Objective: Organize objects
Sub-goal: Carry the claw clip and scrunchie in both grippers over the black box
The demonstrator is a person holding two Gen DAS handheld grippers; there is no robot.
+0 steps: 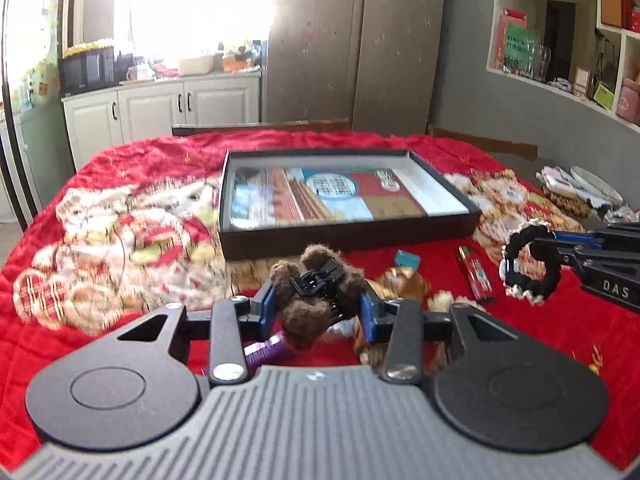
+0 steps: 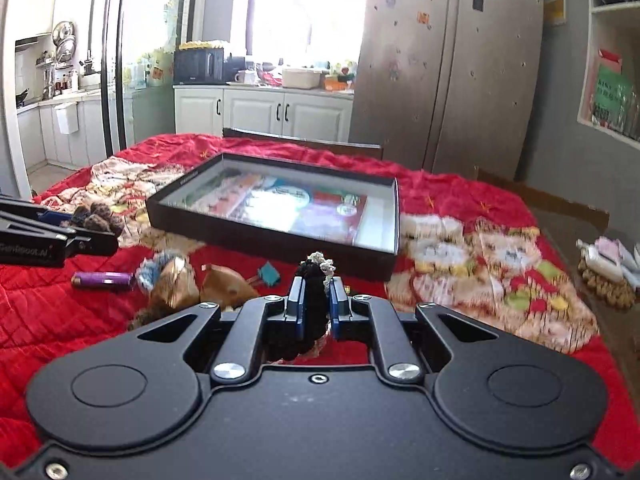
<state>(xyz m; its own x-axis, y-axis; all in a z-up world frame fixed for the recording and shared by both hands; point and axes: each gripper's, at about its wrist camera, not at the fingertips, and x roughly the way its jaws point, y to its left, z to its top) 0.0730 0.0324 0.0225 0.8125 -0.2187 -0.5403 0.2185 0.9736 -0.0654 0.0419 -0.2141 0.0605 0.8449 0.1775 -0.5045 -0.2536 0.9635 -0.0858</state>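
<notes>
My left gripper (image 1: 318, 304) is shut on a brown fuzzy hair claw clip (image 1: 310, 292) with a black clasp, held above the red blanket. My right gripper (image 2: 318, 300) is shut on a black scrunchie with a cream lace trim (image 2: 316, 280); the scrunchie (image 1: 528, 266) also hangs at the right of the left wrist view. A shallow black box (image 1: 344, 232) with a colourful printed sheet inside lies open just beyond both grippers. A purple tube (image 2: 102, 280), a red lighter-like stick (image 1: 476, 278), a teal clip (image 2: 269, 274) and brown fluffy items (image 2: 180, 280) lie loose on the blanket.
The red teddy-print blanket (image 1: 120, 220) covers the whole surface. Crocheted coasters and white plates (image 1: 576, 192) sit at the right edge. Beyond are white cabinets, a steel fridge (image 2: 452, 68) and wall shelves.
</notes>
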